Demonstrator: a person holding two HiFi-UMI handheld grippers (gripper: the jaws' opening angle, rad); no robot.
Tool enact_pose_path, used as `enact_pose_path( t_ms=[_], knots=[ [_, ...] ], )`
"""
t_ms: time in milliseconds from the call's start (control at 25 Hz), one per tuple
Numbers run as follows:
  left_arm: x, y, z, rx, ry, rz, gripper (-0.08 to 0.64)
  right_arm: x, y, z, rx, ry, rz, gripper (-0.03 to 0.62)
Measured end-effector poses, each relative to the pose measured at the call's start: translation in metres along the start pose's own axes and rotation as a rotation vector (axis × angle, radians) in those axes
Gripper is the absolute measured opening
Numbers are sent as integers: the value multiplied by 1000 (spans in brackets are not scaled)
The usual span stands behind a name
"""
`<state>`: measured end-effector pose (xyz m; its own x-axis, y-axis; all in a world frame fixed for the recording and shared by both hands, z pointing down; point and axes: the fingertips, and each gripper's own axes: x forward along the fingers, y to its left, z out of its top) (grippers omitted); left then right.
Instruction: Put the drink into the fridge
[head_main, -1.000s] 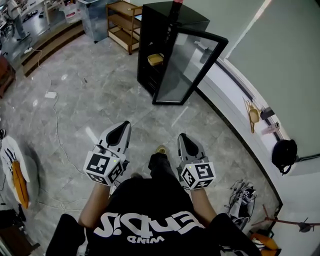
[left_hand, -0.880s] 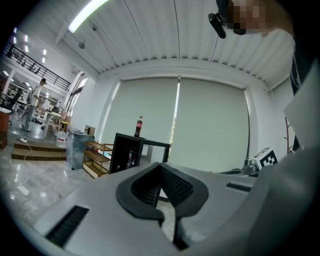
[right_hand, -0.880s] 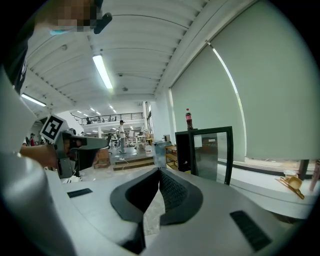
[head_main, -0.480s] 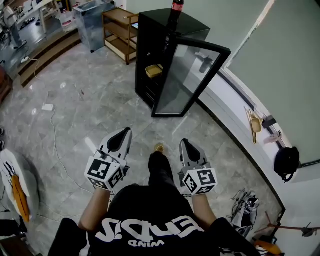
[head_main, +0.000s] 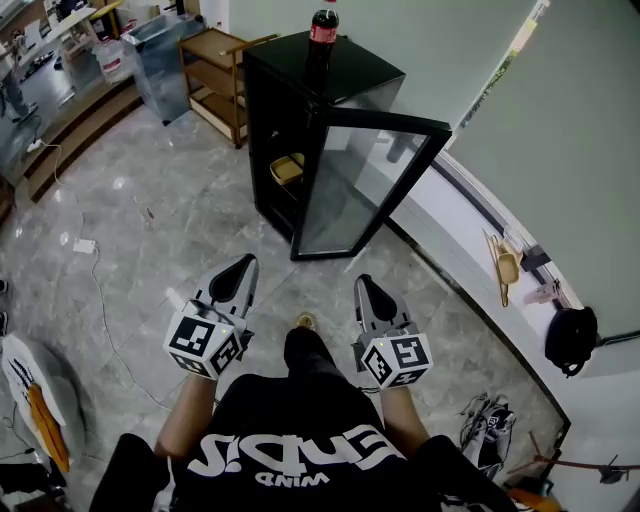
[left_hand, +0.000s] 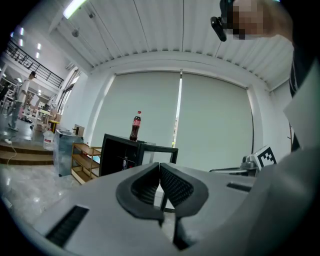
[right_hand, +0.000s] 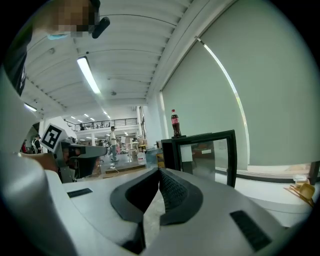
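- Two grippers in view, both empty — left gripper (head_main: 241, 263) has its jaws closed tip to tip, nothing between them.
- Right gripper (head_main: 364, 282) is the same: jaws together, nothing held.
- Both are held low in front of the person, side by side, tips pointing toward the fridge (head_main: 278, 120) and well apart from it.
- Bottle (head_main: 320, 35) — dark cola, red cap and label — stands upright on top of the fridge, not inside it.
- Fridge is black; its glass door (head_main: 372, 180) is swung wide open.
- Yellow item (head_main: 288, 167) sits on a shelf inside the fridge; can't tell what it is.
- Wooden rack (head_main: 215, 70) stands just beside the fridge, on its left in the head view.
- Floor (head_main: 160, 230) is grey marble tile, with a white cable (head_main: 100, 290) lying on it at the left.
- Both gripper views show the bottle on the fridge, straight ahead beyond the closed jaws.
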<state>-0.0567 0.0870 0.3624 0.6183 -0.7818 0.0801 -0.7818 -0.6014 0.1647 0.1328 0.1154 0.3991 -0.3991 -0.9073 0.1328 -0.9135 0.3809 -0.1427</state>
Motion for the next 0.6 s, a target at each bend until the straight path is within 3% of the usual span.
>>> enact_pose_path(
  t_ms=[280,600],
  knots=[
    [85,32,35,29,-15,73,9,70,-68,35,16,7,37,25],
    [141,56,59,16,-44,131,9,127,-104,47,5,38,86,25]
  ],
)
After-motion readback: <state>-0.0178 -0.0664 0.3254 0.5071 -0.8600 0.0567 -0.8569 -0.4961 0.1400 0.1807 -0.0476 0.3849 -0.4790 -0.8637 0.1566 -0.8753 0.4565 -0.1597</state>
